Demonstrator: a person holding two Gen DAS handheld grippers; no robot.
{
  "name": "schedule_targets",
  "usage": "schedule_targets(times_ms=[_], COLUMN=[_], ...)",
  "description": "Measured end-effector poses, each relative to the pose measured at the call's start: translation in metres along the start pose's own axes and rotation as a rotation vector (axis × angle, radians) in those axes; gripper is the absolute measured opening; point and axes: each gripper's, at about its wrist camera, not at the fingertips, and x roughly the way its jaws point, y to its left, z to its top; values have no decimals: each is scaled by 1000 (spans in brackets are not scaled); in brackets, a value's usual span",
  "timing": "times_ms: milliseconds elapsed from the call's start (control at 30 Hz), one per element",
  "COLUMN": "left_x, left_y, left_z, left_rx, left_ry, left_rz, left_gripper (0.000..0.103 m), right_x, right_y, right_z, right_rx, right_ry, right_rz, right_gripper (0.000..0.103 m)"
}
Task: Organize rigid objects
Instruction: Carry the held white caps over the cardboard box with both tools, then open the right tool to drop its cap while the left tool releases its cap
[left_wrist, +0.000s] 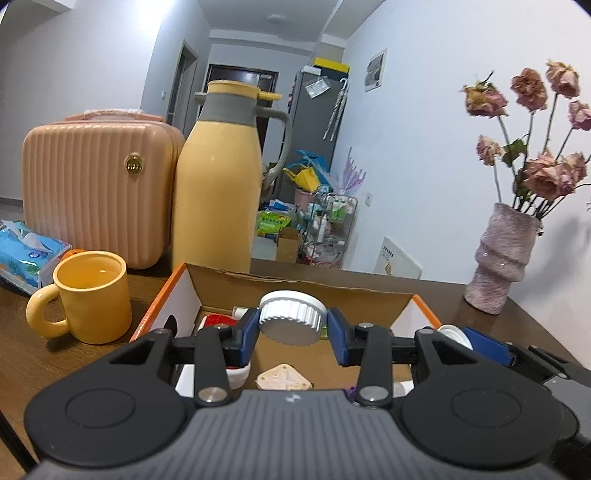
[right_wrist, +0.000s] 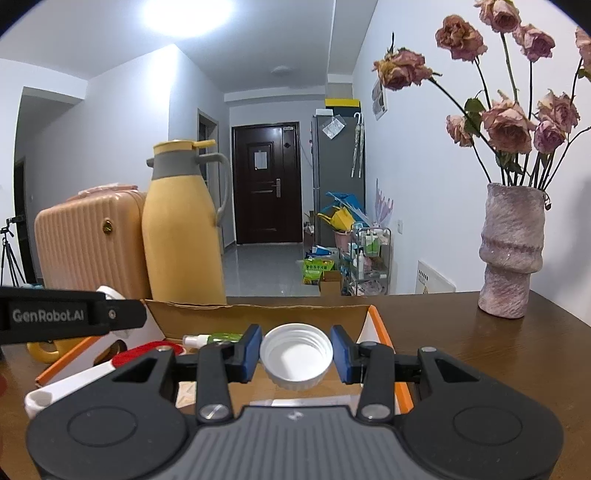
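1. Left wrist view: the left gripper is clenching a white ribbed cap between its blue pads, closed top facing the camera, tilted a little.
2. Below and beyond the fingers the open cardboard box is sitting on the brown table; a cream diamond-shaped piece is lying on its floor just under the held cap.
3. Left of the fingers a yellow mug is standing beside the box, with a yellow thermos jug and a peach case behind. Far right, a pink vase is holding dried roses.
4. Right wrist view: the right gripper is gripping another white cap, hollow side up, squeezed between both pads over the same box.
5. Left of these fingers the other gripper's black arm is reaching in; a green spray bottle is lying inside the box beyond the left finger.
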Motion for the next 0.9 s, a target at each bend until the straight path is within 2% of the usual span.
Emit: schedule_targets(times_ms=[533,900], left_x=[42,59], left_y=[-2,7], left_z=[3,2], left_rx=[15,24], left_ry=[48,85], left_rz=[34,36], left_gripper=[40,40], right_x=[50,66], right_y=[2,1], right_z=[5,3], right_rx=[-15,-33], right_ry=[89,151], right_rz=[-15,-5], right_gripper=[40,40])
